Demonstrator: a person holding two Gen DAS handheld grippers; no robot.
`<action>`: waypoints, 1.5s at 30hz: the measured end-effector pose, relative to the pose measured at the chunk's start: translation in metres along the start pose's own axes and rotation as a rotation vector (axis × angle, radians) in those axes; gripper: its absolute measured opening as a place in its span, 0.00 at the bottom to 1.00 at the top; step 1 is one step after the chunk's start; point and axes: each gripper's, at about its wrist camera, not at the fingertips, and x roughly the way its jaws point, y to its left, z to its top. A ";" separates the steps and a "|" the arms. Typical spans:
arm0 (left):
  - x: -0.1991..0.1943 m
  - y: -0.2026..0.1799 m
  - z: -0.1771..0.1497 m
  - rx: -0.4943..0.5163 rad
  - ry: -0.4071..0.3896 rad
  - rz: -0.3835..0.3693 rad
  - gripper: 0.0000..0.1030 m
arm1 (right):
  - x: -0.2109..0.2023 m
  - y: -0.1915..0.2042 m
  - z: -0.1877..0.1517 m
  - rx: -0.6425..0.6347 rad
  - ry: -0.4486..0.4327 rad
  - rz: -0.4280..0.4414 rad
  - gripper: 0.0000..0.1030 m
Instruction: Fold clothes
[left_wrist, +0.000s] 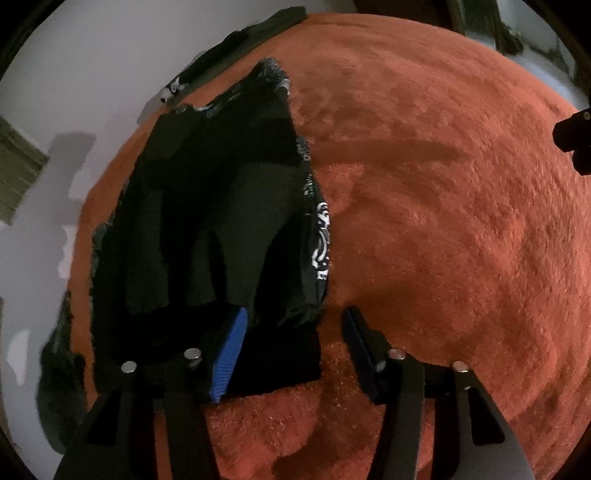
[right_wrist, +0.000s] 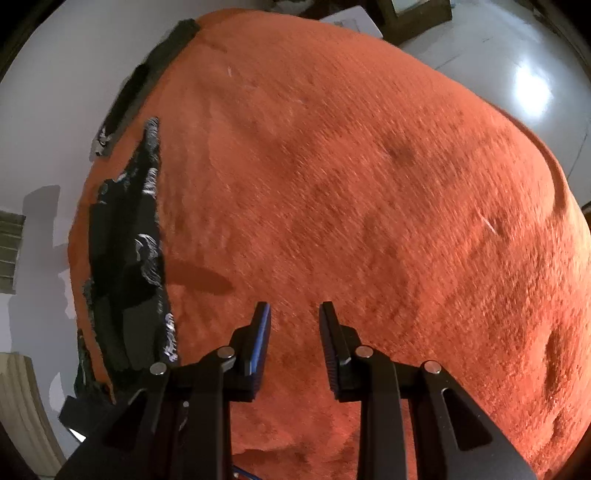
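Item: dark garment, black with a white printed pattern along one hem, lying partly folded on an orange rug. It is sitting near the rug's left edge, just beside the pale floor, probably so the broad middle of the rug is staying free for spreading and folding. Several layers are overlapping, which suggests a fold is under way rather than finished.

Left claw: hovering over the garment's near corner, jaws standing apart. The blue-padded finger is lying over the cloth; the other finger is sitting out over bare rug. Nothing is being pinched; the straddle looks like a set-up for taking that corner.

Right claw: pointing down at bare rug, jaws partly apart, holding nothing, the garment well off to its left. It seems to be waiting clear.

A second dark strip is lying along the rug's far left edge; what it is I cannot tell.
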 end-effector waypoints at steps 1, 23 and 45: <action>0.000 0.007 0.000 -0.027 0.000 -0.032 0.17 | -0.001 0.004 0.002 -0.004 -0.009 0.003 0.25; -0.035 0.182 -0.029 -0.437 -0.164 -0.618 0.12 | 0.150 0.215 0.144 -0.057 0.240 0.245 0.86; -0.051 0.284 -0.103 -0.738 -0.363 -0.698 0.09 | 0.124 0.484 0.087 -0.643 0.008 0.135 0.03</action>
